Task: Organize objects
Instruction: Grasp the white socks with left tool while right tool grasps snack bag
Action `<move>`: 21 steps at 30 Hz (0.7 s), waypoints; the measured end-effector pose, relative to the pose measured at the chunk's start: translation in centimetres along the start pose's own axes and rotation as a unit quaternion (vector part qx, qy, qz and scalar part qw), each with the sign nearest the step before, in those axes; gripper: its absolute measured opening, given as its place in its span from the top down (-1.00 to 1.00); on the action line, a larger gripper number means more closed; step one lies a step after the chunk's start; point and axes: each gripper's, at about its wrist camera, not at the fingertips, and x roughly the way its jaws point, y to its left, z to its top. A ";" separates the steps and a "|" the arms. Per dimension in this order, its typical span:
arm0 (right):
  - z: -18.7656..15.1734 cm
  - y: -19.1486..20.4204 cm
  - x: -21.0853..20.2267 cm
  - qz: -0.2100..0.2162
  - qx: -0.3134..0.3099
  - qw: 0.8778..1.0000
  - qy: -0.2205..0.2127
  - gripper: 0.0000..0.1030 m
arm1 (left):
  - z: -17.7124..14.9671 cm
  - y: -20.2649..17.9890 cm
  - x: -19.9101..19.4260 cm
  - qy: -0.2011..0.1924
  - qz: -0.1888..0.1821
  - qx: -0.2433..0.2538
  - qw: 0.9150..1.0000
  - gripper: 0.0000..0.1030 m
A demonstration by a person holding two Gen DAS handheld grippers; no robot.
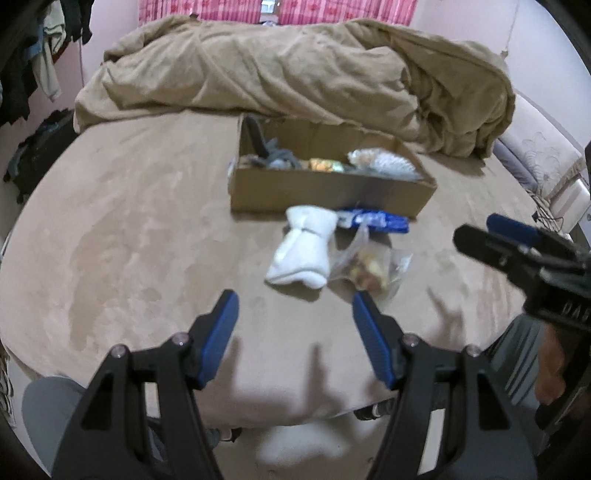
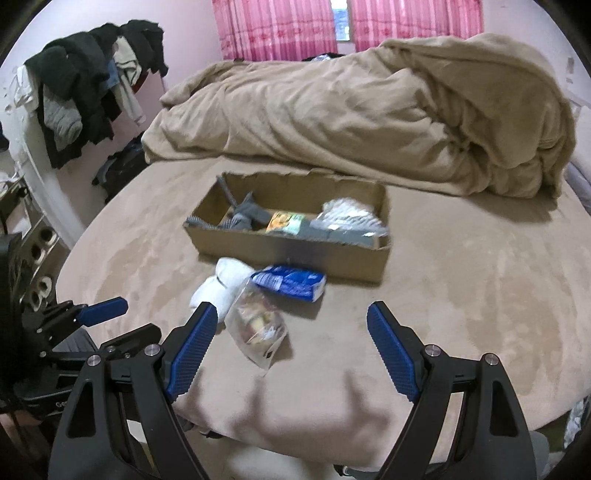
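Observation:
A cardboard box [image 1: 325,194] [image 2: 295,254] sits on the tan bed, holding grey socks, an orange-green packet and clear bags. In front of it lie a white sock roll [image 1: 303,254] [image 2: 221,282], a blue packet [image 1: 380,221] [image 2: 290,282] and a clear bag of snacks [image 1: 369,269] [image 2: 256,328]. My left gripper [image 1: 295,314] is open and empty, just short of the white sock; it also shows in the right wrist view [image 2: 107,317]. My right gripper [image 2: 291,325] is open and empty, above the clear bag; it shows at the right in the left wrist view [image 1: 484,232].
A bunched tan blanket [image 1: 295,77] [image 2: 369,118] lies behind the box. Clothes hang on a rack [image 2: 85,85] at the left. Pink curtains [image 2: 332,29] are at the back. The bed's near edge [image 2: 332,443] is under the grippers.

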 end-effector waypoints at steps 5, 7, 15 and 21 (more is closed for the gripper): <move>-1.0 0.4 3.1 0.002 -0.007 1.000 0.027 -0.67 | 0.6 0.7 1.8 0.006 -0.002 -0.005 1.000 -0.28; -1.3 0.4 4.4 0.005 -0.004 0.999 0.039 -0.67 | 0.9 0.9 2.5 0.007 -0.005 -0.003 1.000 -0.28; -2.0 1.0 8.2 0.024 -0.004 0.997 0.072 -0.65 | 2.8 1.5 5.4 0.012 -0.001 0.022 1.000 -0.28; -2.3 0.9 10.4 0.047 0.006 0.996 0.079 -0.61 | 3.4 2.0 7.6 0.016 0.005 0.028 0.999 -0.28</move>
